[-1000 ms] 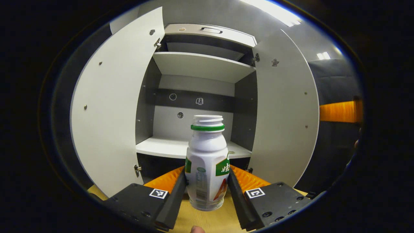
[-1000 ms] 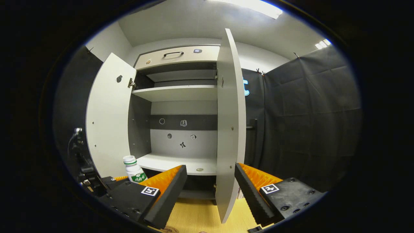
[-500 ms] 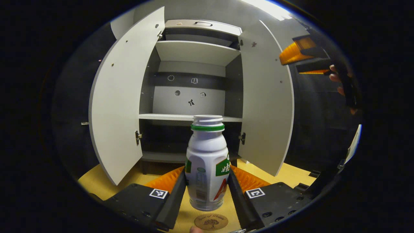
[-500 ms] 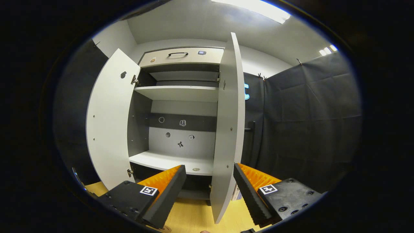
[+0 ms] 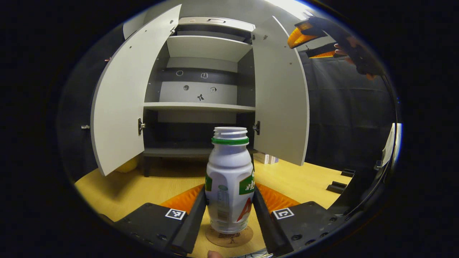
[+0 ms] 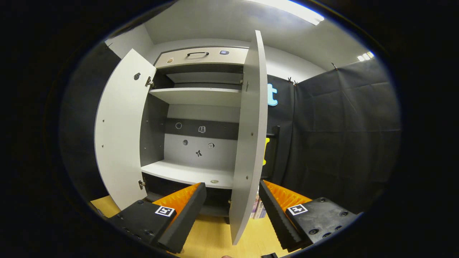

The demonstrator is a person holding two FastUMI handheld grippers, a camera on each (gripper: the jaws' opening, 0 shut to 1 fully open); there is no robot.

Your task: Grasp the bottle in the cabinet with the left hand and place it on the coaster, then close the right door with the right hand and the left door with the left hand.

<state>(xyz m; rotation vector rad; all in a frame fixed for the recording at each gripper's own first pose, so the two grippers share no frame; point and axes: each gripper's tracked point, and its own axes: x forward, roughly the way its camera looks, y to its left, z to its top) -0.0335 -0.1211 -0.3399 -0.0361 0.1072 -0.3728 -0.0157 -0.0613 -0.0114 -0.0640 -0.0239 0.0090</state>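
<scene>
The bottle [image 5: 229,182] is clamped by the left gripper [image 5: 229,215] over, perhaps touching, the coaster [image 5: 229,237] for release, while the right gripper [image 6: 231,211] is held wide beside the right door [image 6: 249,143].

wooden tabletop [image 5: 150,186], grey ceiling [image 6: 215,25] with light panel [image 6: 290,8] (lit), small boxes [image 5: 268,158] behind

A wooden tabletop [image 5: 143,186] carries the cabinet [image 5: 200,89] and a coaster [image 5: 229,238].

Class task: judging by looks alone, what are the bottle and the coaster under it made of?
White bottle with green neck band: probably plastic, smooth and slightly glossy with moulded panels. Round tan coaster: likely cork or wood, matte and printed with a tree motif.
</scene>
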